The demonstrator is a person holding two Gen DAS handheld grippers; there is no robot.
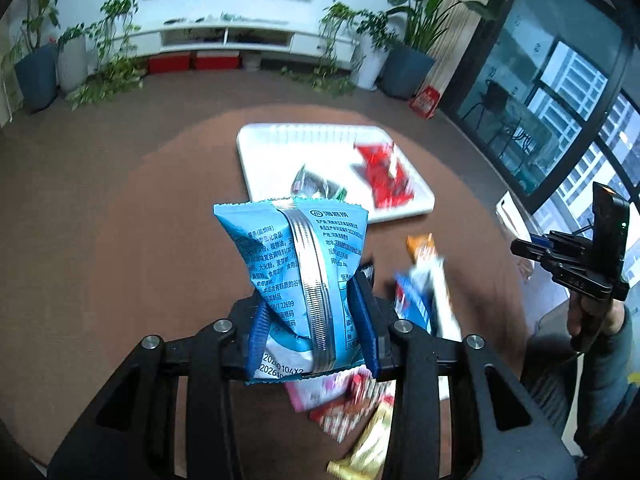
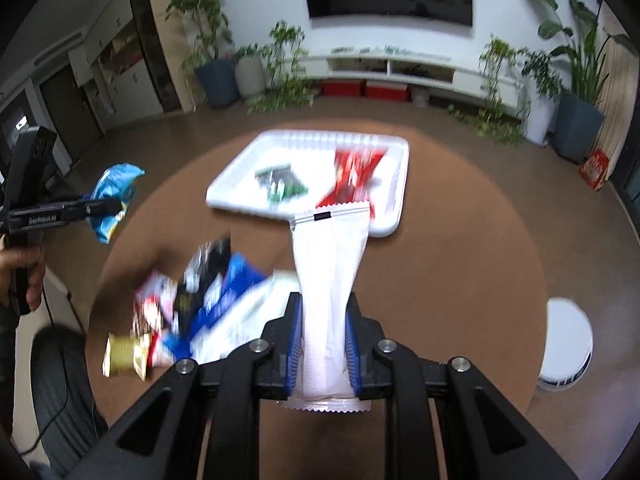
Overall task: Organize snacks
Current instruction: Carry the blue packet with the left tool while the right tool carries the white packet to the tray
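The left gripper (image 1: 312, 312) fingers clench a light blue snack bag (image 1: 298, 268), raised above the brown surface (image 1: 120, 240). The right gripper (image 2: 323, 340) fingers pinch a long white packet (image 2: 328, 280). Beyond, a white tray (image 2: 236, 184) holds a red packet (image 2: 354, 178) and a green packet (image 2: 280, 182); loose snacks (image 2: 188, 304) lie nearer.

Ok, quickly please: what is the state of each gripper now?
Left gripper: closed on the light blue snack packet.
Right gripper: closed on the white snack packet.
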